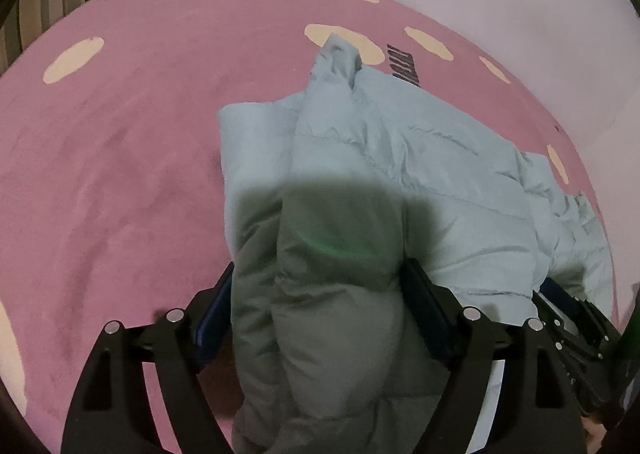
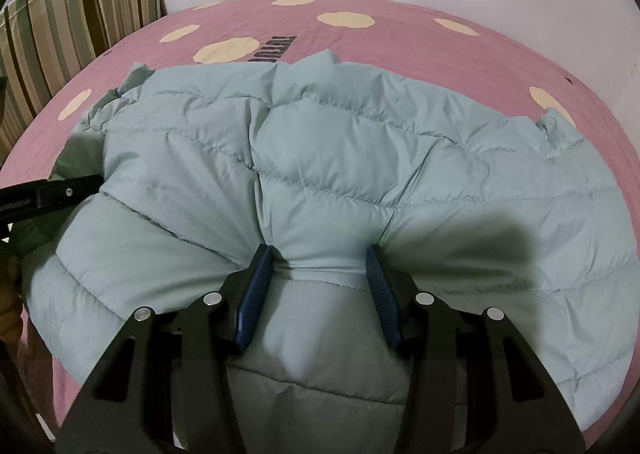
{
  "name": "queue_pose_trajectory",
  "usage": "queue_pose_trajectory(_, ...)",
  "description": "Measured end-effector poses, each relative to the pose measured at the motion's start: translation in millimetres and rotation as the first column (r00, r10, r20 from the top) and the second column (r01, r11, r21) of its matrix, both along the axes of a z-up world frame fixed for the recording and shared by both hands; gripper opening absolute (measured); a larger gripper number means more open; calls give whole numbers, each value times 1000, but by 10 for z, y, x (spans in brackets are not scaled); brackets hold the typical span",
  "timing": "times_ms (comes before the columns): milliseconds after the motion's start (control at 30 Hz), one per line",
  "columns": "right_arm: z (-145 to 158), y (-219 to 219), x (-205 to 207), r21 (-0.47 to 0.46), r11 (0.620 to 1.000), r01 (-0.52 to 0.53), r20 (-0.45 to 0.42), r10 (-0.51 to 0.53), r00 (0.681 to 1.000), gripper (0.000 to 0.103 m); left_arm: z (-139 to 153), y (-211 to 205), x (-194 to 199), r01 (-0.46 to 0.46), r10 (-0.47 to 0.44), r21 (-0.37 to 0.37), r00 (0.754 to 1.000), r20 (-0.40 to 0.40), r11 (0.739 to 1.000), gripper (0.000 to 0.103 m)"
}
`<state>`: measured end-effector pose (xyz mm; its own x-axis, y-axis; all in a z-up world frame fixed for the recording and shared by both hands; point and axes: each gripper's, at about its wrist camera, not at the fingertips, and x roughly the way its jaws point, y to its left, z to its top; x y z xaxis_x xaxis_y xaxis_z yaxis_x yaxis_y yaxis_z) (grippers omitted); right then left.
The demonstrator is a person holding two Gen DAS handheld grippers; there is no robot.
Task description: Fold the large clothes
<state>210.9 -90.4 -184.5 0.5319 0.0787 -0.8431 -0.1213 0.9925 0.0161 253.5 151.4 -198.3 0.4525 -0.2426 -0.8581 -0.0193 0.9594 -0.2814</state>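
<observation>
pink bed sheet (image 2: 400,41) with cream dots, pale blue quilted jacket (image 2: 340,157) lying on it

1 pale blue puffer jacket (image 2: 340,157) – 1 pink dotted bedsheet (image 2: 400,41) – 2 tongs – 1 striped cushion (image 2: 80,5).

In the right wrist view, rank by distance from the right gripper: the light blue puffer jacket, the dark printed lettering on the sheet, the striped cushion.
1. Light blue puffer jacket: bunched between the right gripper fingers.
2. Dark printed lettering: on the pink sheet just past the jacket's far edge.
3. Striped cushion: far left corner, against the wall.
</observation>
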Motion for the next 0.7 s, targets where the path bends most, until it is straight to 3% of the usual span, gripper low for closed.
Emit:
queue_pose_trajectory(33,-3,-1,-5,-1,1000,0,1,0,1000,48,0,-12,0,8,-8,8,1000,7,1000,78)
queue_pose_trajectory(100,-4,5,2,-3,1000,0,2,0,1000,48,8,-63,-7,32,-33,25,999,21,999,65)
queue_pose_trajectory(167,-8,11,5,-4,1000,1,3,-1,1000,48,36,-108,-19,65,-65,-2,997,28,998,39)
queue_pose_trajectory(267,-10,17,4,-7,1000,0,5,0,1000,48,146,-189,-59,79,-80,8,996,50,997,20)
queue_pose_trajectory(367,-20,19,2,-8,1000,0,6,0,1000,48,290,-274,-133,75,-78,44,994,77,996,13)
queue_pose_trajectory(567,-11,9,7,0,1000,-2,8,2,1000,48,804,-423,-279,59,-66,45,985,162,997,11)
queue_pose_trajectory(700,68,-58,-9,36,999,-1,20,0,1000,48,1073,-659,-347,61,-81,104,976,200,993,11)
